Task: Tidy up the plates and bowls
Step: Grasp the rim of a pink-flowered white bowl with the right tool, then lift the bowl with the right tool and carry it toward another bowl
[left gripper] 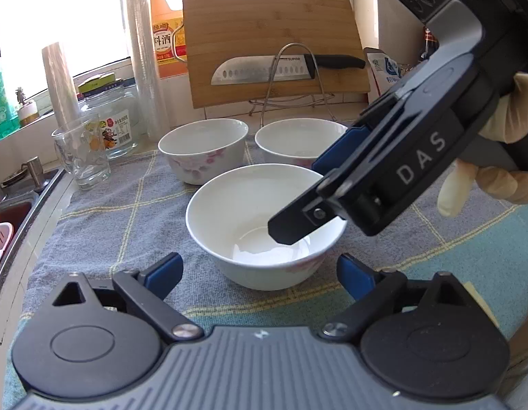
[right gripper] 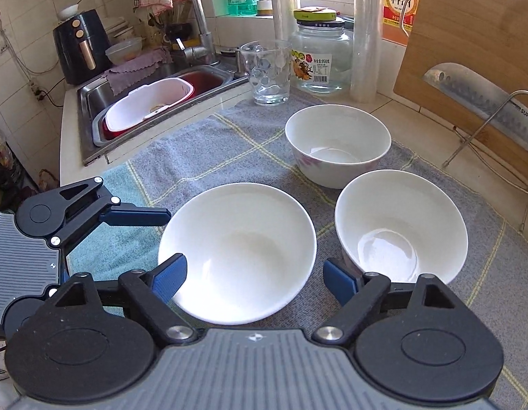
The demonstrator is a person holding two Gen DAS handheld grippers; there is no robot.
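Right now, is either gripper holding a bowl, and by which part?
Nothing is held. The left gripper and right gripper are both open around the nearest bowl, without pressing on it.

Bright window backlight; sharp frames, fisheye-bent edges.

A home kitchen. A steel sink with a tall tap and a cloth draped over it is set into the desk, with tiled walls behind. An air fryer stands in the corner. A bamboo cutting board on a wire rack carries a knife, beside a bottle of cooking wine, a glass jar and white bowls on a checked towel.
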